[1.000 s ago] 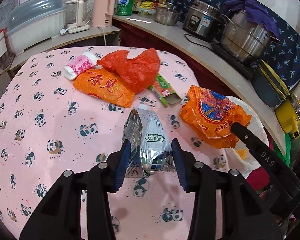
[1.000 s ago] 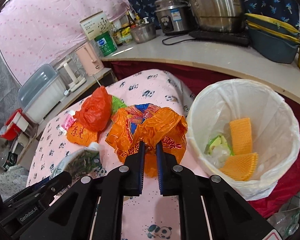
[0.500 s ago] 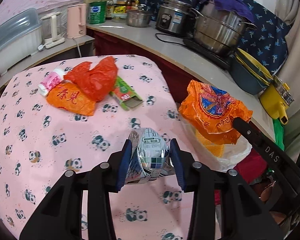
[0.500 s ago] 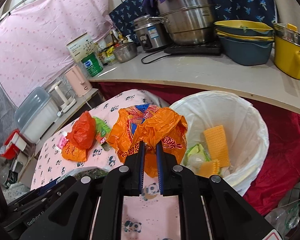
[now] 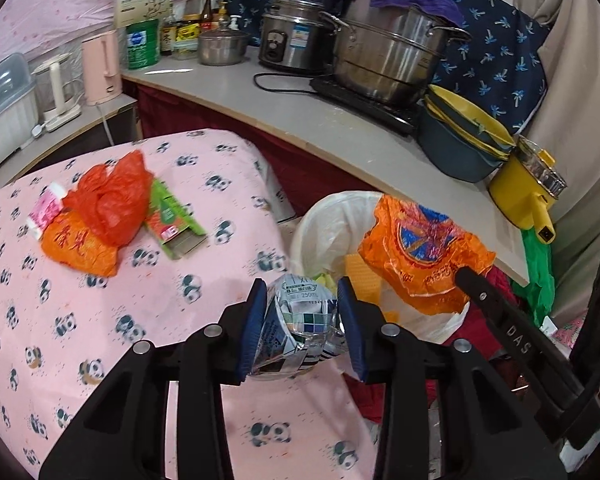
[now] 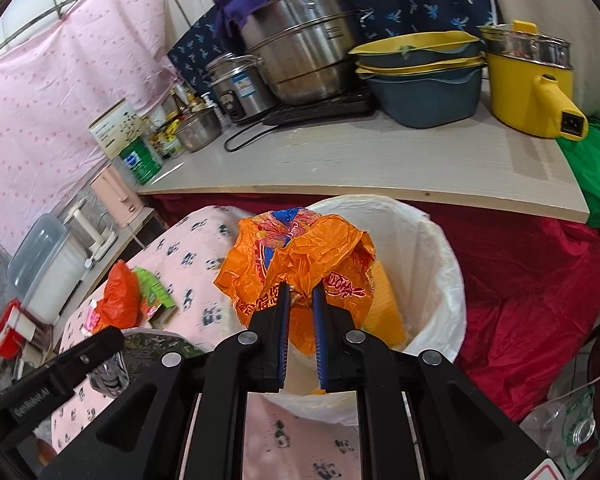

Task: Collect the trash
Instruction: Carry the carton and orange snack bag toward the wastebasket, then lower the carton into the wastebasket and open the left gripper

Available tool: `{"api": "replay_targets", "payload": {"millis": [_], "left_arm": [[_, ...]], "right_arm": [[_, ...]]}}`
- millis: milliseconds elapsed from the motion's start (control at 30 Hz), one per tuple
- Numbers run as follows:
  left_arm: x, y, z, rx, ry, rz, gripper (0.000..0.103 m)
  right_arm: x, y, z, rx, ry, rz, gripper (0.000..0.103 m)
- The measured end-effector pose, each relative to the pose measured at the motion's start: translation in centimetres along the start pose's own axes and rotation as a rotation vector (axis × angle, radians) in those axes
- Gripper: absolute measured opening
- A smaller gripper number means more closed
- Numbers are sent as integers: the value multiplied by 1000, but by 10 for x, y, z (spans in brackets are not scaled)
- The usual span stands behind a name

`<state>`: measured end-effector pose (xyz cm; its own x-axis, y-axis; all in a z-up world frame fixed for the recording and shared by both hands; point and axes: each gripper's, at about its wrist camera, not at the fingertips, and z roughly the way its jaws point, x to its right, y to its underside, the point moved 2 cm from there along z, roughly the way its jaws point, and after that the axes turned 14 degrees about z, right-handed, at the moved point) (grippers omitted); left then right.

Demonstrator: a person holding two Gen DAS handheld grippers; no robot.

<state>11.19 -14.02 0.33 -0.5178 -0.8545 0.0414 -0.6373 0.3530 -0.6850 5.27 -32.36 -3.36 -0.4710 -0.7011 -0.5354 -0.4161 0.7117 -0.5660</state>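
On the pink panda-print tablecloth (image 5: 100,320) beside the white-lined bin (image 6: 428,240), our left gripper (image 5: 300,324) has just been closing on a crushed silver drink carton (image 5: 296,320), still short of the rim. Our right gripper (image 6: 300,312) pinches a crumpled orange plastic bag (image 6: 300,256) narrowly above the bin's near edge. Released too early, we judge, either could fall outside.

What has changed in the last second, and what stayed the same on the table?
Both grippers carried their loads off the table toward the bin. The left gripper has just been closing further, crushing the carton between its pads. The right gripper stays shut on the orange bag, now over the bin. The red bag and green box stayed put.
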Motion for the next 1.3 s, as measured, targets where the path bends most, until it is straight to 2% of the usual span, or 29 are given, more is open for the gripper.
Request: {"api": "replay_targets", "payload": {"millis": [67, 100, 233, 400, 567, 600, 667, 700, 733, 800, 1033, 1133, 1300], "left_arm": [[6, -10, 4, 1, 27, 2, 27], [10, -14, 7, 0, 44, 12, 3], [21, -26, 20, -8, 52, 52, 2], [16, -34, 26, -4, 50, 44, 2], [7, -23, 20, -24, 59, 38, 3], [5, -19, 18, -29, 55, 36, 6], [4, -6, 14, -45, 47, 26, 23], [4, 3, 13, -61, 37, 13, 43], [4, 10, 12, -71, 28, 0, 55], [5, 26, 13, -98, 11, -34, 67], [31, 66, 35, -214, 15, -42, 75], [41, 74, 40, -222, -21, -29, 84], [42, 87, 66, -295, -68, -43, 86]], "right_arm": [[8, -5, 1, 8, 9, 19, 11], [12, -8, 1, 11, 14, 27, 11], [24, -11, 5, 13, 35, 44, 11], [31, -11, 11, 8, 55, 39, 11], [34, -7, 13, -6, 50, 43, 11], [34, -6, 12, -7, 49, 39, 11], [34, -3, 12, -9, 51, 32, 11], [34, -2, 11, -9, 51, 30, 11], [34, 0, 10, -11, 51, 26, 11], [33, 4, 8, -14, 51, 17, 11], [36, 11, -6, -14, 51, 12, 11], [37, 11, -13, -10, 46, 13, 11], [36, 15, -14, -19, 41, 11, 11]]}}
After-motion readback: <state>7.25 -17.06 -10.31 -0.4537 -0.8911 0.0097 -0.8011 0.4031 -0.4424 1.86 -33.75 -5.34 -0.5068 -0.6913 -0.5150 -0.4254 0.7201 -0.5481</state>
